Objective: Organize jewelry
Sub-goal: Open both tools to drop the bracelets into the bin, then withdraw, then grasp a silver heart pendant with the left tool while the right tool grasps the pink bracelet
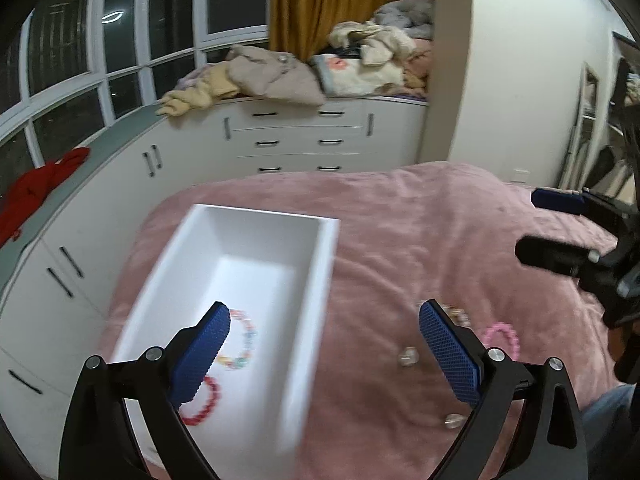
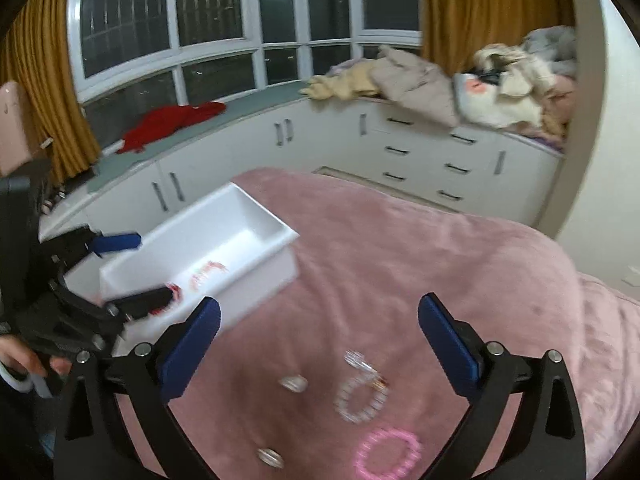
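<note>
Pink bedspread [image 2: 400,248] holds bracelets [image 2: 362,400] between right gripper [image 2: 320,344] fingers (spread).

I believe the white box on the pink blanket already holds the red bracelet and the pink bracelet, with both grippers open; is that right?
Not quite. The pink bracelet lies on the pink blanket, outside the white box, as the right wrist view shows. The box holds the red bracelet and a multicoloured one. The left gripper and right gripper are open.
</note>
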Motion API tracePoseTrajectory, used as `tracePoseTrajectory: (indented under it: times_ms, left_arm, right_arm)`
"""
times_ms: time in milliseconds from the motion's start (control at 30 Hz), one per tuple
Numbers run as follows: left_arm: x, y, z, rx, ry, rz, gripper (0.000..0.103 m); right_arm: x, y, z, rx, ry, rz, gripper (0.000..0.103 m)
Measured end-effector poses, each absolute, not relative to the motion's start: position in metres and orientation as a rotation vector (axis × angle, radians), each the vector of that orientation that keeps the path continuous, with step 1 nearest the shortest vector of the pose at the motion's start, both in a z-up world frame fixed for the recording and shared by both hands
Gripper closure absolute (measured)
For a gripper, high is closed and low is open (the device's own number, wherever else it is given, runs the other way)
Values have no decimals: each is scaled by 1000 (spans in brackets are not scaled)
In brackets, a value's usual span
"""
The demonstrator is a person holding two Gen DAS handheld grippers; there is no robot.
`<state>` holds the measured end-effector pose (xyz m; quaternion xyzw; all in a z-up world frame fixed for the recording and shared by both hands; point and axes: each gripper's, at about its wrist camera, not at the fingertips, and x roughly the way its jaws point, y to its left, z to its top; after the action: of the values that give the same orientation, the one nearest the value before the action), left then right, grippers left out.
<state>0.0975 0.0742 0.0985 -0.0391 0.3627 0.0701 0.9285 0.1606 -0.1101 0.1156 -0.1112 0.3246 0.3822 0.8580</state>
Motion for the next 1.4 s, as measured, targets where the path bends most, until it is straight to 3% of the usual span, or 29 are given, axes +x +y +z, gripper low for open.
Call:
tracePoseTrajectory:
  times_ms: [333, 633, 833, 1033, 1167, 1300, 1400]
  left_arm:
    - [115, 20, 67, -16, 783, 54, 6]
    - [141, -15, 9, 77, 878, -24, 6]
    - [155, -12, -18, 43, 919, -20, 6]
    - [169, -2, -47, 21, 968, -12, 7]
    - [173, 7, -64, -5, 1003, -10, 20]
    - [174, 10, -73, -18, 1014, -6, 21]
    - [175, 9, -77, 0, 1012, -1, 25]
  right_arm:
    - [151, -164, 55, -254, 824, 636, 5]
    - [162, -177, -1, -228, 936, 531, 25]
    - [173, -188, -17, -186, 1016, 510, 27]
    - [182, -185, -38, -173, 1122, 510, 36]
    - [185, -184, -46, -168, 1156, 498, 43]
    - [186, -182, -49, -173, 1166, 492, 45]
    - [186, -176, -57, -219, 1184, 483, 56]
